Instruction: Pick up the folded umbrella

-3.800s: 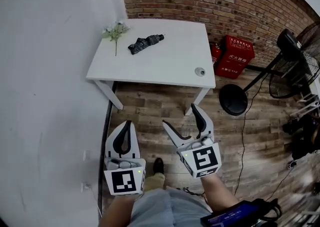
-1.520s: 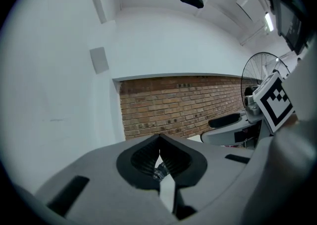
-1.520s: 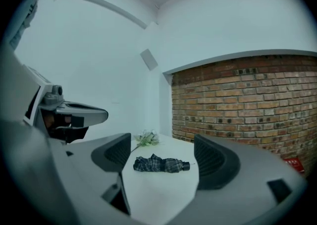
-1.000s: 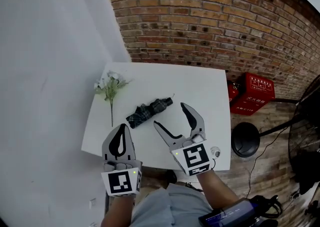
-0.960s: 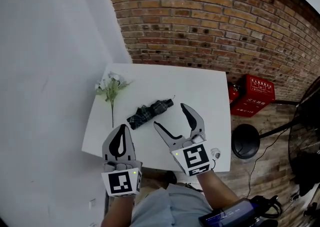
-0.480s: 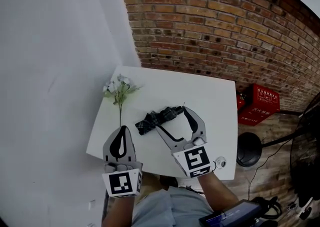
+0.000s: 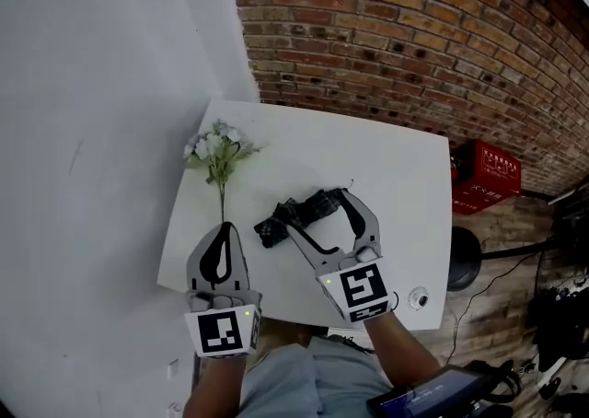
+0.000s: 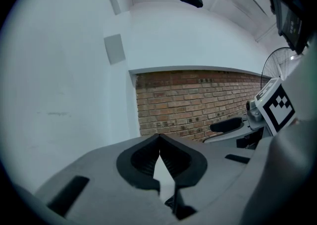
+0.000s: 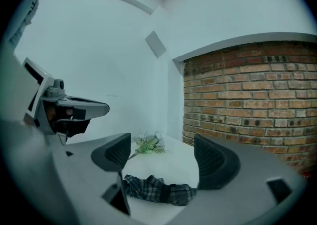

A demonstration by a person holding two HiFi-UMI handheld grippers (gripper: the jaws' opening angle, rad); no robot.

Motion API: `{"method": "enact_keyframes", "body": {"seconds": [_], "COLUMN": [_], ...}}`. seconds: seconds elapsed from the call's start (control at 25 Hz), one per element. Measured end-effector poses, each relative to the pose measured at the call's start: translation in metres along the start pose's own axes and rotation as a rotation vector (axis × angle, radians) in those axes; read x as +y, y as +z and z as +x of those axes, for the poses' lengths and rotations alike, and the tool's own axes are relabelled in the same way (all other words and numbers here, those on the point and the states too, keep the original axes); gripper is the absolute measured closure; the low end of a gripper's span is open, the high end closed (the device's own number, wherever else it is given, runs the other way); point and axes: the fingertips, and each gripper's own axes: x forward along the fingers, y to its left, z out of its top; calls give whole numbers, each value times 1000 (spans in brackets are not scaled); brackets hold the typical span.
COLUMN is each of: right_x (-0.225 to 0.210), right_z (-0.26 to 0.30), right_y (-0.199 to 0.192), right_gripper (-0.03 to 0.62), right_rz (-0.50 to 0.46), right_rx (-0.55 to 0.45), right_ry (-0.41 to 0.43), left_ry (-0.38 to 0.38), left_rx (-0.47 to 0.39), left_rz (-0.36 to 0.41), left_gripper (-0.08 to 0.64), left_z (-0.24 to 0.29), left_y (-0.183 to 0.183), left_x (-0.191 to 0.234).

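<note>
The right tool [image 7: 316, 211] is being held released over the white tabletop [image 7: 396, 177], tipped slightly downward, jaws spread wide with the folded umbrella [image 7: 276, 221] lying between them, not pressed; the left tool [image 7: 221, 234] is being held level alongside, clenched on nothing, near a flower sprig [image 7: 217, 147]

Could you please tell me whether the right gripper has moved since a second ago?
Yes. The right gripper has advanced over the table toward the folded umbrella; its open jaws, then short of it, now overlap it in the head view.
</note>
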Motion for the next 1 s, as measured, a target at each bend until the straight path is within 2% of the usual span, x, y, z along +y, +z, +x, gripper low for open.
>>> {"method": "enact_keyframes", "body": {"seconds": [0.48,1.0], "right_x": [2,17], "right_z": [53,89], "right_y": [-67,-143], "right_gripper": [184,103], "right_rz": [58,28], "right_rx": [138,289], "right_ry": [-14,-85], "left_ry": [-34,-29], "left_rx": [116,228], "left_rz": [-25,-61], "left_gripper": [554,554], "left_z": [43,66], "left_y": [-56,-125], "left_x": [22,51]}}
